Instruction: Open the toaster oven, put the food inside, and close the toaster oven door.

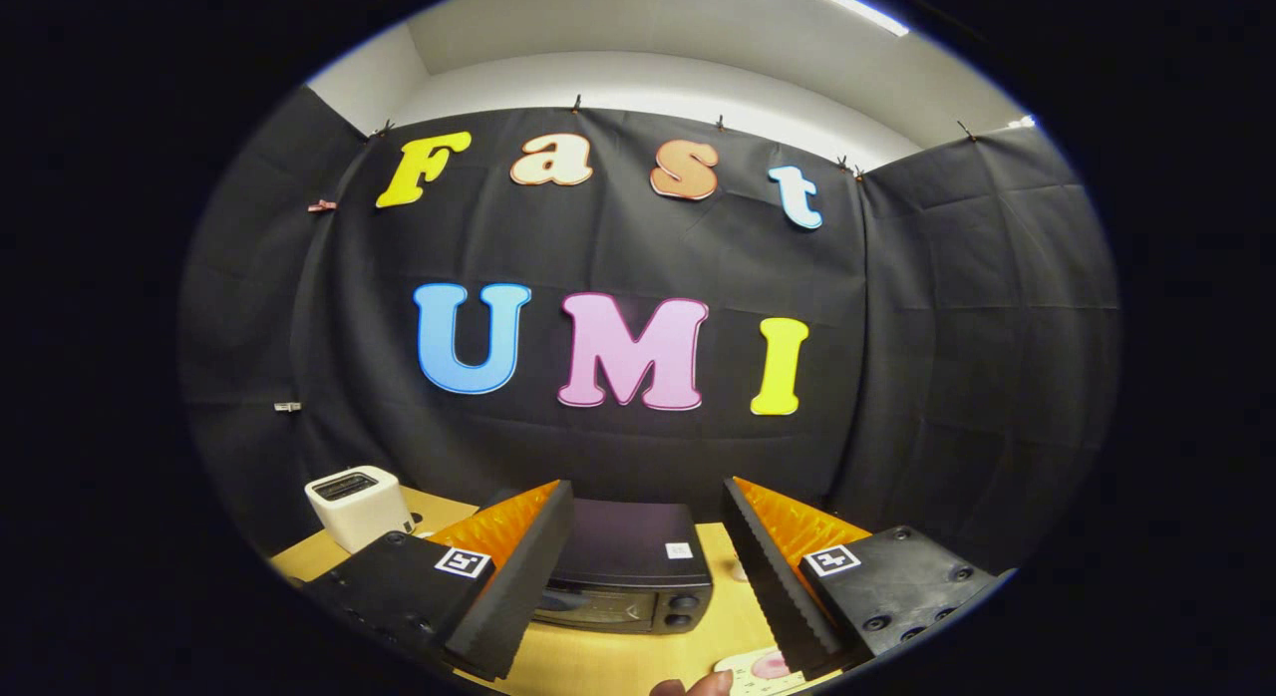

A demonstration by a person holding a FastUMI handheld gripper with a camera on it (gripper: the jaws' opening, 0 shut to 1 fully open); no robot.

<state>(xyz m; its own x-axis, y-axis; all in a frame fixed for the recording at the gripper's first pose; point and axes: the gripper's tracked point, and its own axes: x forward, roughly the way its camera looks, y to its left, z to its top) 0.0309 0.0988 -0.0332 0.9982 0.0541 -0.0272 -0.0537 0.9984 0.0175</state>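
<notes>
A black toaster oven [626, 566] stands on the wooden table [598, 666], seen beyond and between my two fingers. Its door looks shut, with two knobs on its right side. My gripper [646, 576] is open and holds nothing; it hovers above the table, well short of the oven. Just ahead of the right finger lies a pale plate [750, 673] with a pink piece of food [770, 663] on it, partly hidden by that finger.
A small white box-shaped appliance [356, 506] sits on the table to the left of the oven. A person's fingertip [698, 685] shows at the near table edge beside the plate. Black cloth walls close in behind and on both sides.
</notes>
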